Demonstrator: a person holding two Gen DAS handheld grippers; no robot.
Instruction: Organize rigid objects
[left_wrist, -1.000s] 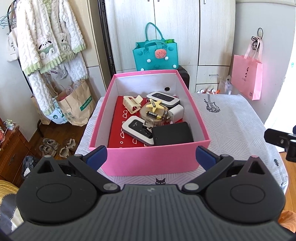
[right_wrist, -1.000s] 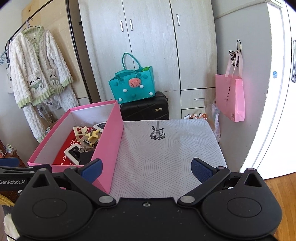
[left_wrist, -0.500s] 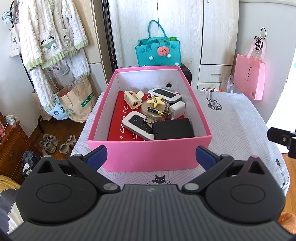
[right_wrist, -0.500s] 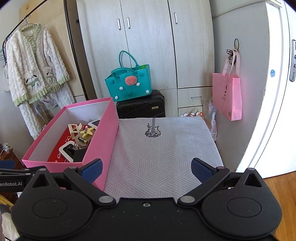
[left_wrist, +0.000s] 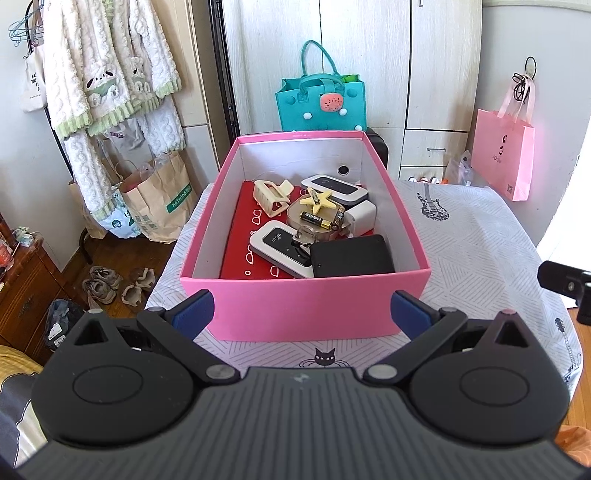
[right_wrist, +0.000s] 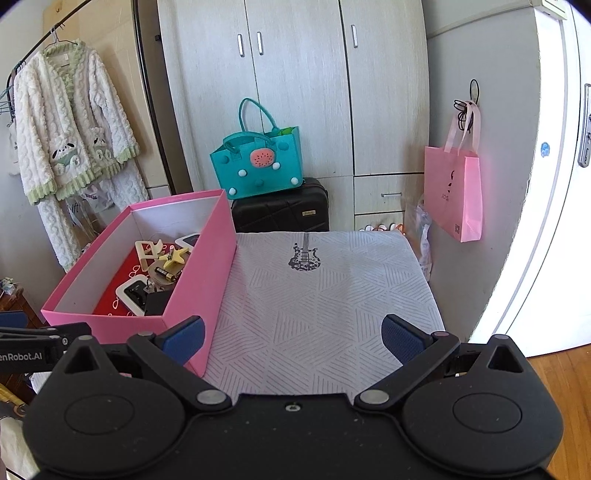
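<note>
A pink box (left_wrist: 303, 310) stands on the table's left half; it also shows in the right wrist view (right_wrist: 201, 273). Inside lie a cream hair claw (left_wrist: 271, 197), a yellow star clip (left_wrist: 319, 199), a battery (left_wrist: 316, 218), a white charger (left_wrist: 362, 218), two white pocket routers (left_wrist: 280, 249) (left_wrist: 334, 188) and a black flat device (left_wrist: 351, 256), on a red sheet. My left gripper (left_wrist: 301, 317) is open and empty, just in front of the box's near wall. My right gripper (right_wrist: 291, 338) is open and empty over the bare tablecloth right of the box.
The table wears a white patterned cloth (right_wrist: 325, 295) with a guitar print. Behind it stand a black suitcase (right_wrist: 280, 210) with a teal bag (right_wrist: 258, 162), a wardrobe, and a pink bag (right_wrist: 454, 195) on the wall. A clothes rack stands at the left.
Both grippers have drawn back and up a little from the table. The box looks smaller and more of the cloth in front of it shows. Both stay open.
</note>
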